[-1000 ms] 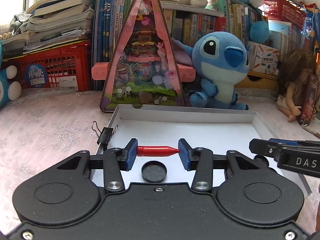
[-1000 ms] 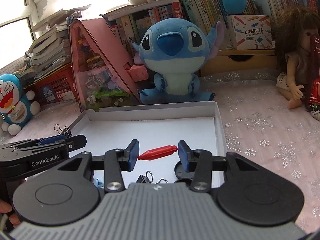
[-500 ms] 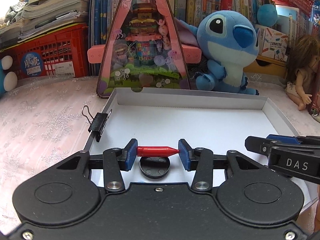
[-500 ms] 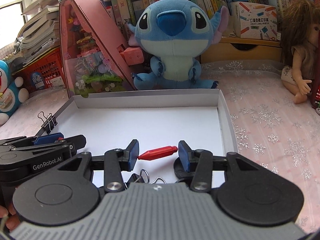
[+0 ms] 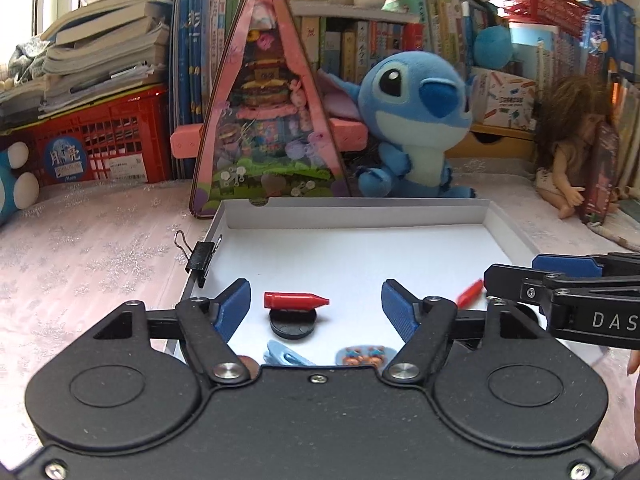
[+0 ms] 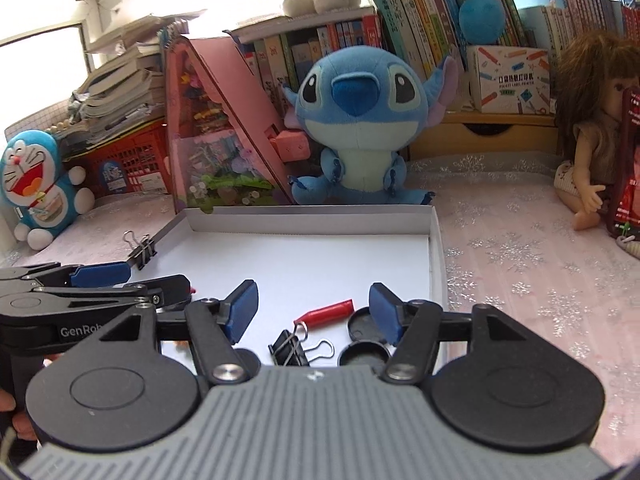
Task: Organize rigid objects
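the surface is a pale pink cloth (image 6: 516, 248) with snowflake print, and behind it a shelf of books (image 6: 344, 48) and a red crate (image 5: 100, 140) close the room. against this back stand a blue plush toy (image 6: 356, 120), a pink triangular toy house (image 5: 268, 120), a doll (image 6: 588, 128) at the right and a blue cat plush (image 6: 36, 184) at the left. on the cloth sits a shallow white box (image 5: 356, 212) with a black binder clip (image 5: 200, 258) on its left wall. inside lie a red crayon (image 5: 294, 301) resting on a black round cap (image 5: 293, 323), a second red crayon (image 6: 326, 313) beside two more black caps (image 6: 366, 338), and a loose binder clip (image 6: 290, 348). the left gripper (image 5: 316, 306) has its fingers wide apart around the first crayon, not touching it. the right gripper (image 6: 314, 308) is also spread apart, holding nothing.
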